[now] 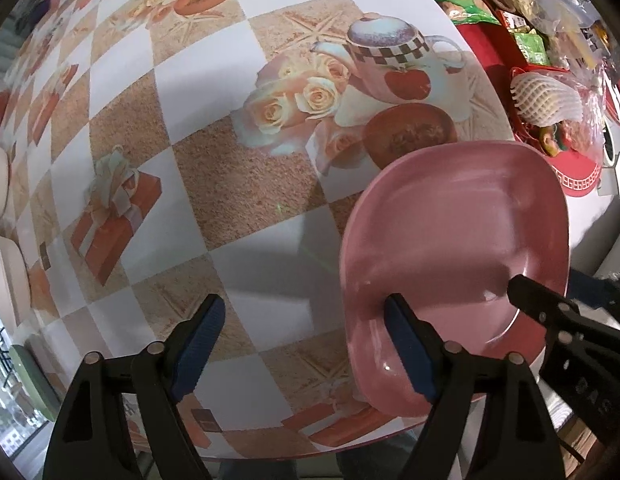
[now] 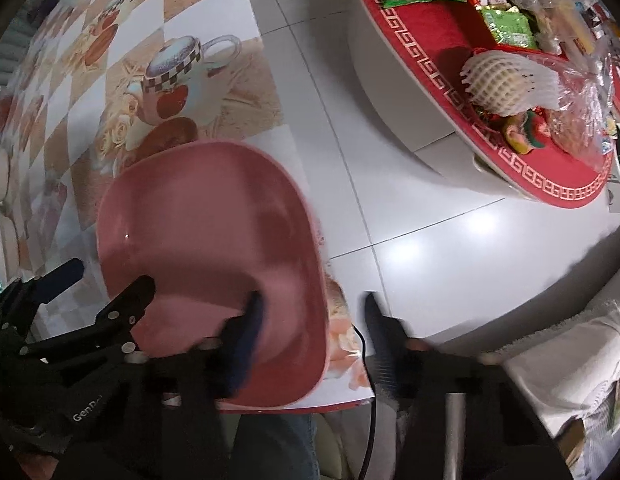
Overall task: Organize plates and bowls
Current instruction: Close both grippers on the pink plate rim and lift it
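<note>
The left gripper [image 1: 305, 344] has its jaws spread wide, both blue pads pointing forward and down, nothing between them. The right gripper [image 2: 310, 332] sits just to its right, its jaws likewise spread, blurred, with its left finger [image 2: 245, 336] angled inward.

right tool [image 2: 310, 344] smeared by motion blur, pink plate [image 2: 213, 264] near edge hidden behind its finger, pale bowls [image 1: 1, 184] cropped at frame edge
</note>
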Demonstrator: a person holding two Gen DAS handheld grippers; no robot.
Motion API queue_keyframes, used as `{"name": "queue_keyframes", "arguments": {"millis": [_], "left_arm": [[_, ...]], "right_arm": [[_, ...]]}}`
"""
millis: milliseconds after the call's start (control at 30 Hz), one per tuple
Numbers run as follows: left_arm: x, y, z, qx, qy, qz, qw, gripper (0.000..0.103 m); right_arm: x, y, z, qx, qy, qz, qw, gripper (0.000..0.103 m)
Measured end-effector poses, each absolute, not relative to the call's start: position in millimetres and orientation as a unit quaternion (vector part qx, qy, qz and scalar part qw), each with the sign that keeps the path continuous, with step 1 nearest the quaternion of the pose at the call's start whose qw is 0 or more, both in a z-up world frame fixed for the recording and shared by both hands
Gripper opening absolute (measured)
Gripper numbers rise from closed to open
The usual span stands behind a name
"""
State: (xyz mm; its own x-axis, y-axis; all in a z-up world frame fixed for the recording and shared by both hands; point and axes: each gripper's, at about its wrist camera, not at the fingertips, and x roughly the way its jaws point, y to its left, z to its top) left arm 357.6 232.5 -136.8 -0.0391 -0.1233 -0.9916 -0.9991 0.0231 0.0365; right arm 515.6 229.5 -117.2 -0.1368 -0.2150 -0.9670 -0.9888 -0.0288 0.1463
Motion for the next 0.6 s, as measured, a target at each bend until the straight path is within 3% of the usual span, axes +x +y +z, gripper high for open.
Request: {"name": "queue_keyframes", "arguments": {"millis": [67,300,600], "left_arm": [[360.0,232.9,-136.7,-0.521,0.541,0.466,0.468,0.075],[382.2,228.4,-132.9,-0.513,0.54,0.436,0.505,0.026],[356.1,215.9,-135.8,-0.524,0.531,0.449,0.492,0.026]], "right_arm": [[512.0,228.9,-116.0,-0.525,0.57,0.496,0.391,0.028],[502.2,227.7,-110.2,-0.532,0.561,0.502,0.388,0.028],[465.5,214.3,-107.1,-0.546,0.544,0.524,0.362,0.028]]}}
